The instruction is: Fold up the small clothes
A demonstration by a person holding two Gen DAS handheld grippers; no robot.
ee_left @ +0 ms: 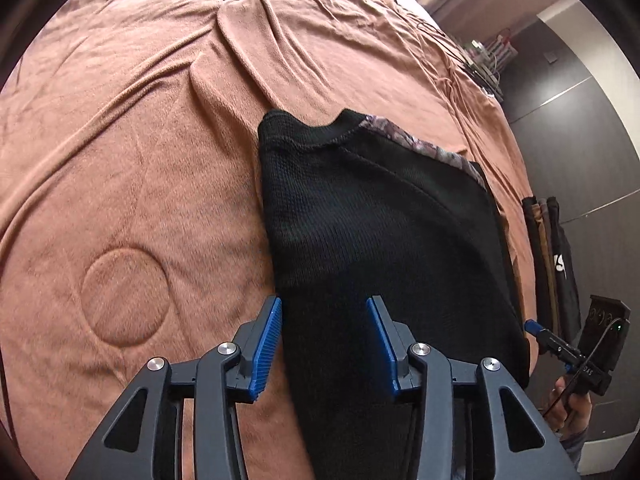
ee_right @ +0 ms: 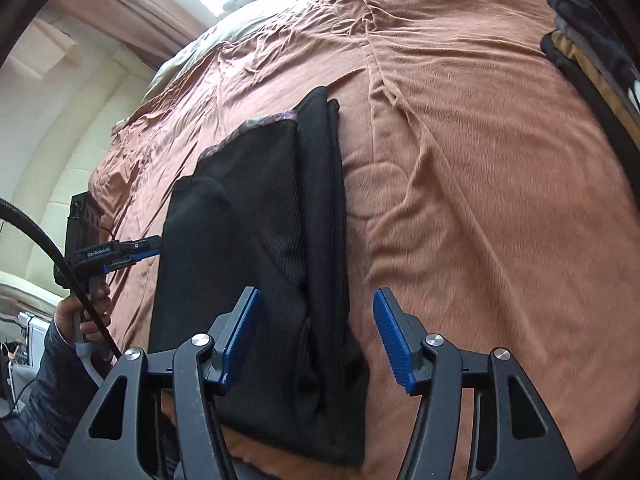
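The black knit top with a flowery trim [ee_left: 380, 216] lies flat on the wrinkled brown fuzzy blanket [ee_left: 132, 168], already folded into a long narrow strip, so I think the sides are done and the end-to-end fold comes next. The left gripper [ee_left: 323, 344] hangs over the strip's near end with its blue pads apart, holding nothing, and the right gripper [ee_right: 316, 336] does the same at its own 6 o'clock. Next, each one needs to pinch a near corner and carry it toward 12 o'clock, keeping the edges lined up.
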